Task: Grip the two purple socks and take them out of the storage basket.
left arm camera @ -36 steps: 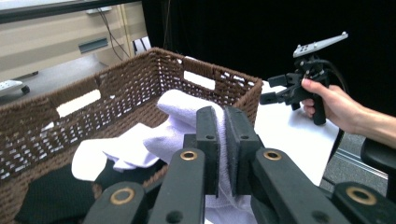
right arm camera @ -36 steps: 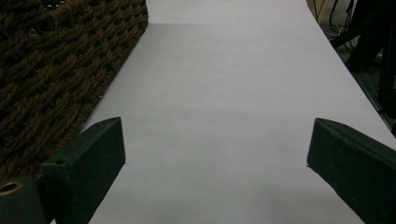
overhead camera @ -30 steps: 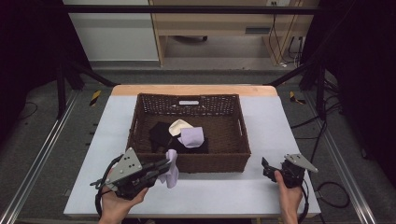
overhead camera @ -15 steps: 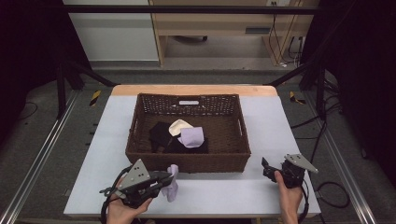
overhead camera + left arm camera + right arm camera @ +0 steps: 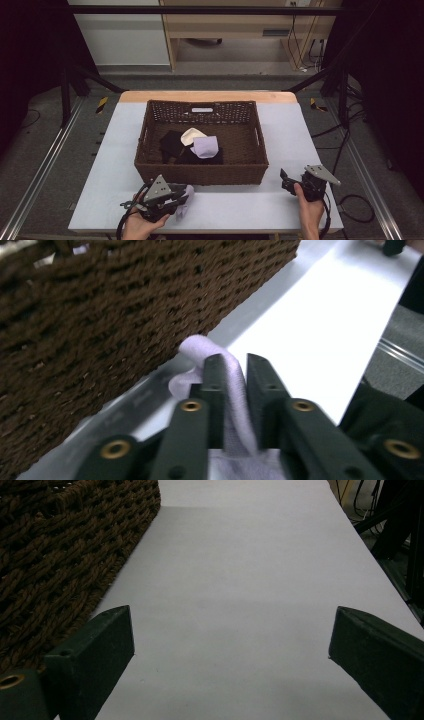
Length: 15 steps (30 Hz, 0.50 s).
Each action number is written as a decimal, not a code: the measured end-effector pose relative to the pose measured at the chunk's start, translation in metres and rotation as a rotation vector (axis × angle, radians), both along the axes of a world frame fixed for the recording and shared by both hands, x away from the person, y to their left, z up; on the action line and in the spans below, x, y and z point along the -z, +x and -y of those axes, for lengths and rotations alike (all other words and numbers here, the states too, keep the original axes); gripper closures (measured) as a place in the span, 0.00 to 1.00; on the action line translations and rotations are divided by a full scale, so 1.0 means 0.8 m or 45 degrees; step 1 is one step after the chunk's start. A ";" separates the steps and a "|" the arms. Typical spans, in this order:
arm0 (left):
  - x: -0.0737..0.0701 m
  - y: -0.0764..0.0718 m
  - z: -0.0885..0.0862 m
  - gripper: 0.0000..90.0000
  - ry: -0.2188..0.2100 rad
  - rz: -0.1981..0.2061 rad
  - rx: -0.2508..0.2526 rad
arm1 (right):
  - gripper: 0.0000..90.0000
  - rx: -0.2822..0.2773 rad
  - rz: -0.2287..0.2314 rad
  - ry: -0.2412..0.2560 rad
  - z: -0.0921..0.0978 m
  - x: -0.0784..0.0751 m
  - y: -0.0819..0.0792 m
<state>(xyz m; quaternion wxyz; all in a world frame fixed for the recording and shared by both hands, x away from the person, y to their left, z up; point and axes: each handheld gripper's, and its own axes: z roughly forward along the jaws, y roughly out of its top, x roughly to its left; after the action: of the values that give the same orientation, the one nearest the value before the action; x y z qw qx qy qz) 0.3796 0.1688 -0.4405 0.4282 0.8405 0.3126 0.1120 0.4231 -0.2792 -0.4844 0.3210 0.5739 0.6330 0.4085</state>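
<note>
Table: white top, lower half of the high view. Wicker basket at centre, a few folded cloths inside: black, cream, lavender.

Left gripper, lower left of frame, just before the basket's near wall: jaws pinching a lavender cloth, one piece out.

Right gripper, lower right: jaws spread, empty, over bare table.

Judgement: unloading barely begun; most pieces left.
</note>
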 end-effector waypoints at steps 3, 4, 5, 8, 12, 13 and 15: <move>0.002 0.000 0.002 0.69 -0.002 0.003 -0.018 | 0.05 0.001 -0.001 0.001 0.000 0.000 0.000; 0.003 -0.001 0.004 0.66 -0.005 0.002 -0.023 | 0.05 0.000 -0.002 0.000 0.000 0.000 0.000; 0.003 -0.001 0.004 0.64 -0.005 0.002 -0.023 | 0.05 0.000 -0.002 0.000 0.000 0.000 0.000; 0.002 -0.003 0.007 0.59 -0.021 0.025 -0.033 | 0.05 -0.003 0.001 -0.004 0.000 0.000 0.000; -0.004 -0.005 0.009 0.53 -0.058 0.052 -0.035 | 0.05 -0.004 0.002 -0.003 0.000 0.000 0.001; -0.004 -0.005 0.009 0.52 -0.058 0.052 -0.035 | 0.05 -0.004 0.002 -0.003 0.000 0.000 0.001; -0.006 -0.005 0.010 0.52 -0.071 0.041 -0.023 | 0.05 -0.003 0.001 -0.002 0.000 0.000 0.001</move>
<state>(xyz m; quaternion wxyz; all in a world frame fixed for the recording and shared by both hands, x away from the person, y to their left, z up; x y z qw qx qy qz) 0.3757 0.1611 -0.4357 0.4553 0.8234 0.3164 0.1206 0.4237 -0.2794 -0.4847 0.3214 0.5726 0.6339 0.4086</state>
